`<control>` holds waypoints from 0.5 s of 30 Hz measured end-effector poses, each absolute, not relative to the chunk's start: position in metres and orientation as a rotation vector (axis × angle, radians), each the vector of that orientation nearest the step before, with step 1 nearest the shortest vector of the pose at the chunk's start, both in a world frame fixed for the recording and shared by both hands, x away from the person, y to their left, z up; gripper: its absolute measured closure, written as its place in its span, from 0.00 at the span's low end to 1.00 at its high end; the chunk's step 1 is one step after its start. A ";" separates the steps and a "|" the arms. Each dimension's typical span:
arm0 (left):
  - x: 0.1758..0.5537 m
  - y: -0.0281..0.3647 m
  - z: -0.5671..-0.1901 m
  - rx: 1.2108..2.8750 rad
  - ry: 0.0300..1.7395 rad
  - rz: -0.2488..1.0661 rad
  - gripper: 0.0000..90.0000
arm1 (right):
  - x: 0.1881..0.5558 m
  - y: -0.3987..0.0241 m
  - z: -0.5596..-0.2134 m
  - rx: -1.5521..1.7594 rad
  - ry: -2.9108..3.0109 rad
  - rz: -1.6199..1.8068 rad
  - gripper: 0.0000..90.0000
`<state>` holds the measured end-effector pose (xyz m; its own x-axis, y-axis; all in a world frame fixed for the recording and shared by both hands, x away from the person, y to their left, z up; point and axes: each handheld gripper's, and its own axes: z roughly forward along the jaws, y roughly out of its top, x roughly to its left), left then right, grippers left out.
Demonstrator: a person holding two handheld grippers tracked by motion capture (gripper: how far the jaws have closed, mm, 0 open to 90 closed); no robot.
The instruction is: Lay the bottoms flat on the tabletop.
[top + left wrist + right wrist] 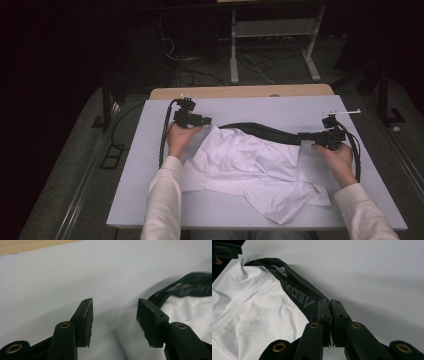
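Observation:
A white garment (250, 165) with a black lettered waistband (260, 131) lies crumpled on the pale board (150, 200). My right gripper (305, 136) is shut on the right end of the waistband (294, 290), its jaws (330, 305) pressed together on the strap, with white cloth (249, 305) spreading to their left. My left gripper (206, 120) sits at the garment's far left corner. Its jaws (115, 312) stand apart with nothing pinched. The white cloth's edge (190, 310) and the strap's left end (192, 285) lie just ahead and to the right of the pads.
The board rests on a wooden table whose far edge (240, 91) shows beyond it. A metal-framed stand (272, 30) and floor cables (200, 65) lie farther back in the dark. Bare board surrounds the garment at the far side and along the front edge.

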<state>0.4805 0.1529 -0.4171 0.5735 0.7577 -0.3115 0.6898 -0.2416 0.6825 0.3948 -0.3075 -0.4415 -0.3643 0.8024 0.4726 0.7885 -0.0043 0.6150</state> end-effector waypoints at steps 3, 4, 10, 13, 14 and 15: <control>0.478 0.148 -0.421 1.972 1.134 0.044 0.51 | 0.394 -0.309 -0.442 1.764 2.204 1.346 0.96; 0.477 0.146 -0.421 1.991 1.136 0.026 0.50 | 0.394 -0.309 -0.443 1.766 2.203 1.348 0.96; 0.465 0.137 -0.429 2.093 1.130 -0.056 0.78 | 0.393 -0.309 -0.443 1.768 2.204 1.343 0.96; 0.459 0.137 -0.429 2.074 1.142 -0.039 0.89 | 0.392 -0.308 -0.442 1.770 2.206 1.334 0.96; 0.456 0.138 -0.428 2.076 1.145 -0.033 0.89 | 0.392 -0.309 -0.443 1.771 2.206 1.335 0.96; 0.453 0.138 -0.426 2.081 1.145 -0.030 0.90 | 0.392 -0.309 -0.443 1.768 2.207 1.334 0.96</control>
<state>0.4530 0.1381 -0.4265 0.6000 0.7177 -0.3535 0.7353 -0.3206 0.5970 0.3916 -0.3089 -0.4427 -0.3605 0.8045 0.4720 0.7921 -0.0032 0.6104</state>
